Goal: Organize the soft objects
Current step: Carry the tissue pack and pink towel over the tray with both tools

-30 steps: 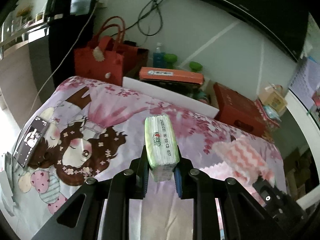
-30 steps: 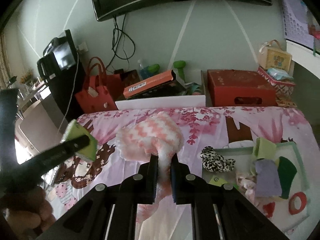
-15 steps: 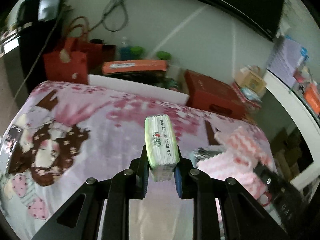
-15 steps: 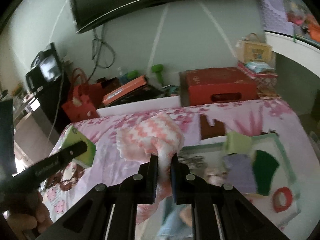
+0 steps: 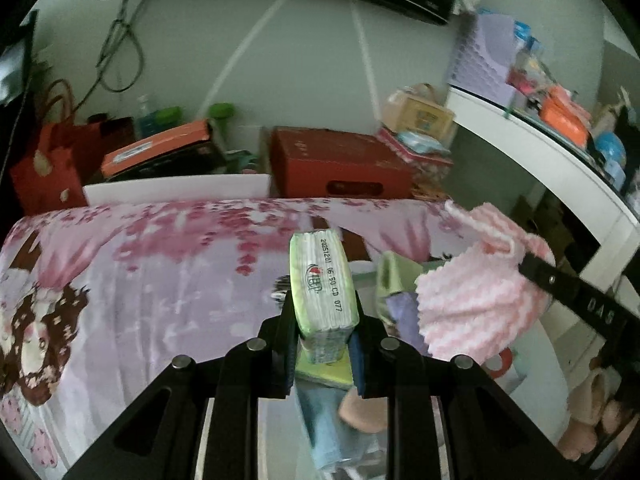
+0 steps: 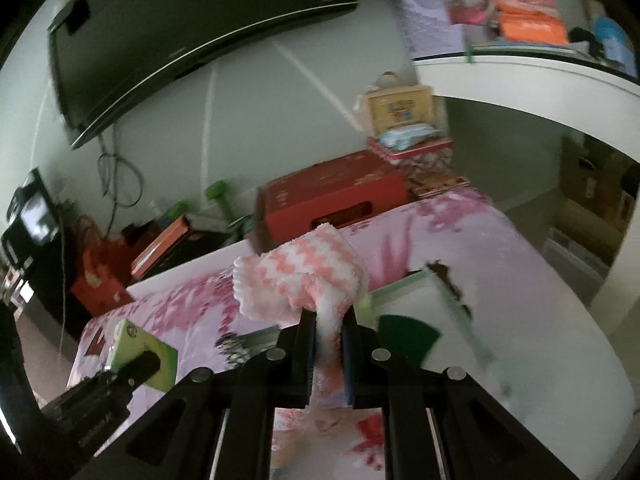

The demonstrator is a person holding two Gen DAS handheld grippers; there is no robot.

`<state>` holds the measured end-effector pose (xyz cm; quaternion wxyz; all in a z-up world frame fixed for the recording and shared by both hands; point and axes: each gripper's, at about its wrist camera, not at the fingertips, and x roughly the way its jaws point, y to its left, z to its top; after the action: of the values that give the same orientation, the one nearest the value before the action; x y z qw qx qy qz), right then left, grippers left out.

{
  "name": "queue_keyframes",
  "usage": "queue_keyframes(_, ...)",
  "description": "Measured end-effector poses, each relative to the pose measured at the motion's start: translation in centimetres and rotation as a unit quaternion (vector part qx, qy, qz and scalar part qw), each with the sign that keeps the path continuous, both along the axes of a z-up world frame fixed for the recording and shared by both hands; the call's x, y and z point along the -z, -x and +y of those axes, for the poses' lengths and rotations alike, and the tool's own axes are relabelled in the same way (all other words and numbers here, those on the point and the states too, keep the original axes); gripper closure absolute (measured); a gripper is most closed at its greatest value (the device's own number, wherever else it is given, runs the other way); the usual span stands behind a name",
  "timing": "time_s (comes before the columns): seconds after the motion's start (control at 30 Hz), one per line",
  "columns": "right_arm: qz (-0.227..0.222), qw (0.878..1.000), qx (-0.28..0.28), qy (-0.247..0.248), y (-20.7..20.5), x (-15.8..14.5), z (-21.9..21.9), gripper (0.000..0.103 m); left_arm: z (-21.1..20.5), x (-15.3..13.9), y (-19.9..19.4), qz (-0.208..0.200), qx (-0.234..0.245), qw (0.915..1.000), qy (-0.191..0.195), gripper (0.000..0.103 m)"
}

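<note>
Both loads are travelling toward the right end of the bed compared with a second ago: the tissue pack [image 5: 323,280] in my left gripper [image 5: 322,354] is now riding over the tray's near-left corner instead of over the cartoon girl, and the pink zigzag cloth [image 6: 298,280] in my right gripper [image 6: 327,356] is now hanging over the tray [image 6: 448,300] itself. I am keeping the left tongs clamped on the lower end of the pack, which is standing upright between the pads, and the right tongs pinched together on a thin bunched neck of the cloth, with most of it ballooning above the pads.

I am judging the cloth the likelier failure: so little fabric is pinched that a quick swing could pull it free. It is also hanging close to the left gripper, so the two could be snagging as I am bringing them together. The pack, held low, could be tipping sideways on release.

I am counting one tissue pack, one pink cloth, one tray, and inside it one dark green piece [image 6: 406,334], one purple piece [image 5: 404,312], one pale green piece [image 5: 390,276] and one leopard-print scrunchie [image 6: 234,346]; the rest is too blurred to count.
</note>
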<state>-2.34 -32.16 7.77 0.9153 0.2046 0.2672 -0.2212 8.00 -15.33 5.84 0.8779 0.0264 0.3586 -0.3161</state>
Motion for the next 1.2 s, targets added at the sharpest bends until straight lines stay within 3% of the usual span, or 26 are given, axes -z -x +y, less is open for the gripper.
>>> queue_keyframes(0.4, 0.002, 0.999, 0.044, -0.011, 2.5, 0.4, -3.6, 0.091, -4.6, 2.7, 0.9, 0.017, 0.049, 0.9980, -0.036, 0.080)
queue_keyframes(1.2, 0.093, 0.995, 0.014, -0.031, -0.8, 4.8, -2.9, 0.091, -6.8, 6.8, -0.4, 0.060, 0.062, 0.9935, -0.075, 0.079)
